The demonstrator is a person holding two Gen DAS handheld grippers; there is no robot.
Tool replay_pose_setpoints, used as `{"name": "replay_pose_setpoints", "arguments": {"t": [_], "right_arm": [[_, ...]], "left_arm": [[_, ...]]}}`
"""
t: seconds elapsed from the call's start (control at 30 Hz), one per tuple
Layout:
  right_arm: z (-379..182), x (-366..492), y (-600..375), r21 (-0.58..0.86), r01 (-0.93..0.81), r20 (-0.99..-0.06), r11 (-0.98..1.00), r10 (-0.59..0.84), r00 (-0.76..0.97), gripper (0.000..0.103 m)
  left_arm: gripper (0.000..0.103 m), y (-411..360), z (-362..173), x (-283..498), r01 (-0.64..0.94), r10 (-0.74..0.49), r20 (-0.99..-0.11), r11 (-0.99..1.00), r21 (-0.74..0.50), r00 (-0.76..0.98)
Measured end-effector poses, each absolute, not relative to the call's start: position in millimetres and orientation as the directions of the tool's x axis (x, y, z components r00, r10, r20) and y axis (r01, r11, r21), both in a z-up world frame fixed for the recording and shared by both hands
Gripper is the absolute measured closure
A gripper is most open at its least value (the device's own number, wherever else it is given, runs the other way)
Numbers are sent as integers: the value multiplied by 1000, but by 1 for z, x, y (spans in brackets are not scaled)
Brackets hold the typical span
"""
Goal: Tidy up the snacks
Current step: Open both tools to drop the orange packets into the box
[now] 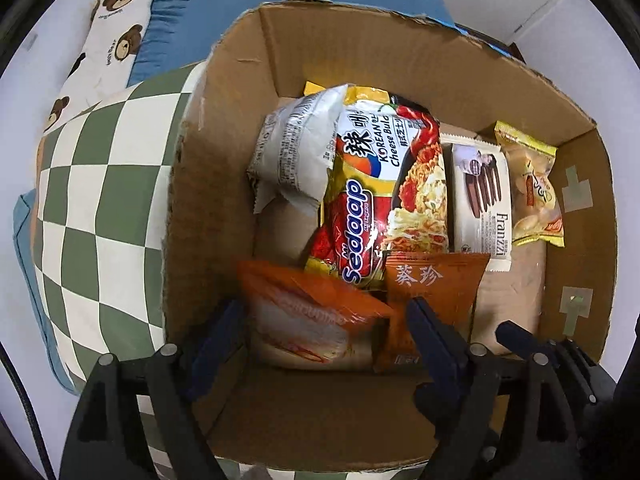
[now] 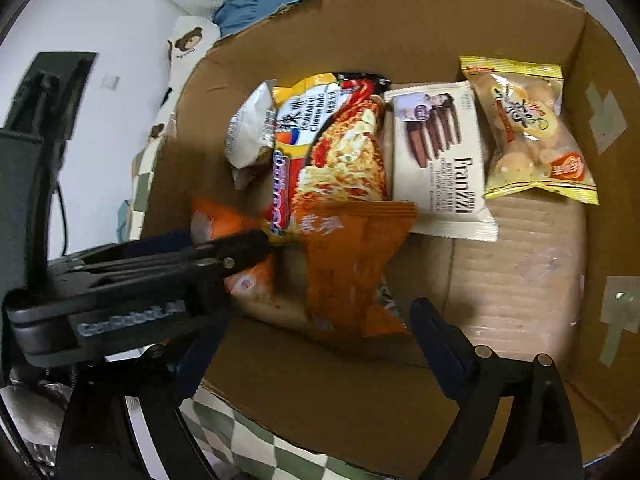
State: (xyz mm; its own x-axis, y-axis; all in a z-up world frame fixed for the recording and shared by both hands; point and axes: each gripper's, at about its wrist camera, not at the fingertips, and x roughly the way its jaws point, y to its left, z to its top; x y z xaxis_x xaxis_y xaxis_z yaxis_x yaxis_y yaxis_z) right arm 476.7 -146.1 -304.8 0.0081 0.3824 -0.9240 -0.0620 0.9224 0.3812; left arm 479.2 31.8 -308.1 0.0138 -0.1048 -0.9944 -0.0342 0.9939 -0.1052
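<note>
Nearest the lens, lower centre of the left wrist view: left gripper (image 1: pixel 324 306), fingers spread wide, straddling an orange-and-clear packet (image 1: pixel 312 316) on the near floor of the cardboard box (image 1: pixel 400 48). No firm pinch visible; contact with either pad not determinable.

Just right of that packet, partly behind the right-hand finger: brown-orange packet (image 1: pixel 436 280) with Chinese lettering, leaning upright against the noodles.

Lower centre of the right wrist view: right gripper (image 2: pixel 320 312), likewise wide open, nothing between the fingers. Same brown-orange packet directly ahead, just above the fingertips in frame, long axis running top to bottom of frame, roughly in line with the fingers.

Farther back, in a row from centre to upper right: white packet (image 1: pixel 296 148), Sedaap noodle packet (image 1: pixel 360 200), Franzzi wafer packet (image 1: pixel 480 192), yellow snack bag (image 1: pixel 532 184). All long axes roughly parallel, pointing toward the far wall. Bare box floor at lower right.

Outside the box, left of frame: checked cushion (image 1: pixel 100 200).

Judged: left gripper nearer the orange-and-clear packet, right gripper nearer the brown-orange one. Closing across the short width probably workable for either. Risk: thin film slipping or crumpling under the pads.
</note>
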Motion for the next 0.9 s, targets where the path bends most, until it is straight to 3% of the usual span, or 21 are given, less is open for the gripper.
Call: {"name": "replay_pose_setpoints", "arguments": {"t": [0.5, 0.9], "right_arm": [[-286, 472, -188, 246, -10, -967, 969, 246, 60, 8], [-236, 440, -206, 154, -45, -962, 987, 160, 221, 8]], "left_arm": [[18, 31, -287, 464, -31, -86, -993, 996, -89, 83], [18, 25, -234, 421, 4, -58, -950, 998, -59, 306]]}}
